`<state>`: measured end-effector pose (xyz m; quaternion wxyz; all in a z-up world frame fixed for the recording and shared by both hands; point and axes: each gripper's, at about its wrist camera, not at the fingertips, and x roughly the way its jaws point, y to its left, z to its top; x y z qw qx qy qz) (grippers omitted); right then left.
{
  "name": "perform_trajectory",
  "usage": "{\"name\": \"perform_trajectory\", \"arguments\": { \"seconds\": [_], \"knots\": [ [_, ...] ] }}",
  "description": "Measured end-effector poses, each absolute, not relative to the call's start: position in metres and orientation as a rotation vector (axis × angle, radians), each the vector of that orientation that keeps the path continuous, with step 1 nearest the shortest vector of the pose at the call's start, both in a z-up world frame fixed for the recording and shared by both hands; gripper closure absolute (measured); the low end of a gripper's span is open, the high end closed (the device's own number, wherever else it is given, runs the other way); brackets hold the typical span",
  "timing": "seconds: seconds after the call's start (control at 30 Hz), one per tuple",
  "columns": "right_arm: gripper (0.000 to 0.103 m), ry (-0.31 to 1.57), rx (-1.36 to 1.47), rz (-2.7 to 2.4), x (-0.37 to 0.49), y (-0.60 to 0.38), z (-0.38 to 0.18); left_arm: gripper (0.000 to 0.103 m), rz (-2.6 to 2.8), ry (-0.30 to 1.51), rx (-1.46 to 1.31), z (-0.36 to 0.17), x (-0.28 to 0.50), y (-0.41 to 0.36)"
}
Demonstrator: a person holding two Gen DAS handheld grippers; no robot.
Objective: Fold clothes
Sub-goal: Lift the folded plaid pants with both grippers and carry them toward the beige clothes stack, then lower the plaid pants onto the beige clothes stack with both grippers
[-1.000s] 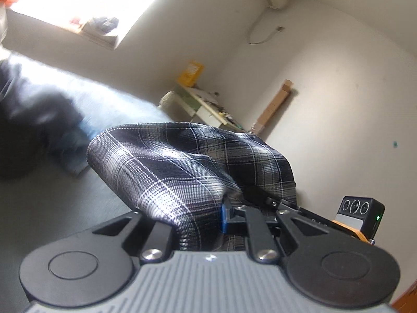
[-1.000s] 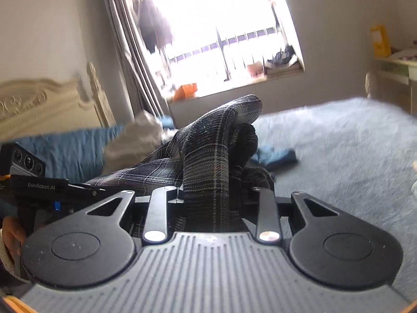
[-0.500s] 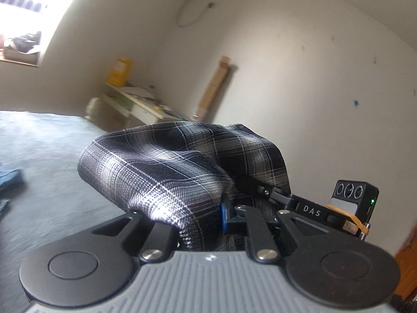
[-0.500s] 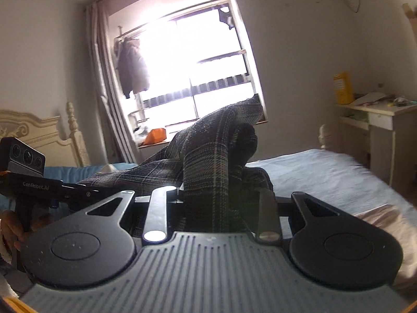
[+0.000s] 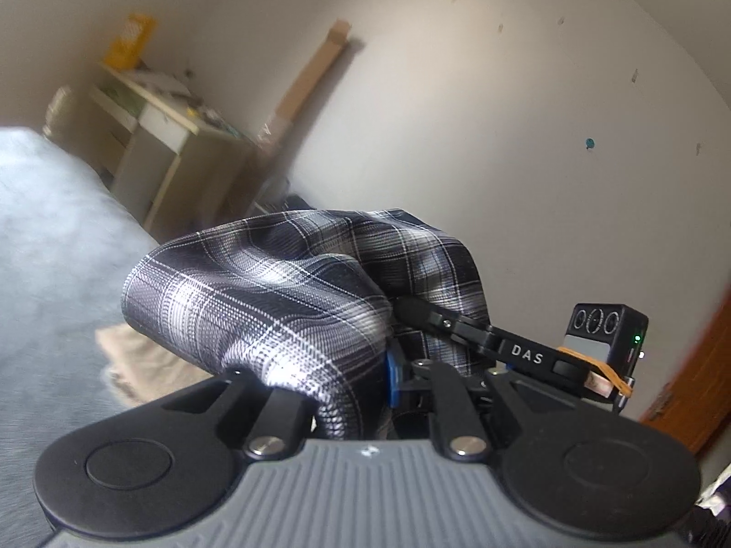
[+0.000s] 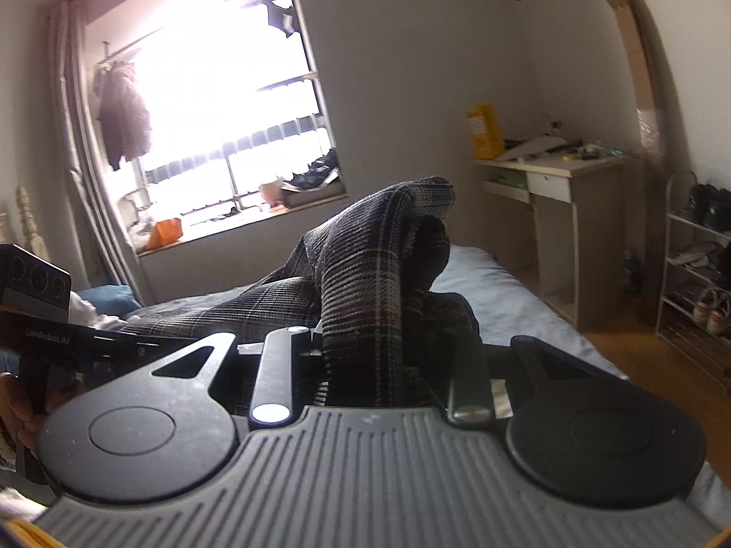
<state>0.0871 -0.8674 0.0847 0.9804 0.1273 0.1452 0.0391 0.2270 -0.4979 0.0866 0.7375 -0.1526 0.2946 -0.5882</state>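
Plaid garment (image 5: 274,301) held aloft above blue-grey bed (image 5: 50,237), bunched between both claws. Left claw (image 5: 361,383) pinching one fold; right claw (image 6: 379,365) pinching another, cloth (image 6: 365,283) draping over its fingers. Beige cloth (image 5: 141,365) at bed's edge below. Desk (image 6: 562,192) against far wall; bright window (image 6: 214,118) behind.

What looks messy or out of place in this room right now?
A long cardboard piece leans against the wall beside the desk, and the windowsill is cluttered with loose things. The plaid garment is bunched up in both tongs, not yet folded.
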Motion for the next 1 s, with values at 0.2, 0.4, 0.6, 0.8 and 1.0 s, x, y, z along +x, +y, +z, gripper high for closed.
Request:
{"name": "perform_trajectory", "arguments": {
  "seconds": [0.2, 0.4, 0.6, 0.8, 1.0],
  "knots": [
    [0.075, 0.380, 0.280, 0.059, 0.122, -0.916, 0.054, 0.089, -1.317, 0.757, -0.387, 0.039, 0.280, -0.552],
    [0.075, 0.529, 0.340, 0.110, 0.190, -0.957, 0.012, 0.089, -1.250, 0.918, -0.437, -0.008, 0.330, -0.580],
    [0.074, 0.711, 0.442, 0.151, 0.236, -0.976, -0.046, 0.090, -1.173, 1.056, -0.487, -0.046, 0.362, -0.585],
    [0.070, 0.819, 0.568, 0.163, 0.256, -0.986, -0.075, 0.048, -1.088, 1.188, -0.548, -0.073, 0.395, -0.592],
    [0.064, 0.876, 0.735, 0.146, 0.262, -1.003, -0.086, 0.039, -0.940, 1.327, -0.748, -0.079, 0.419, -0.570]
  ]
}}
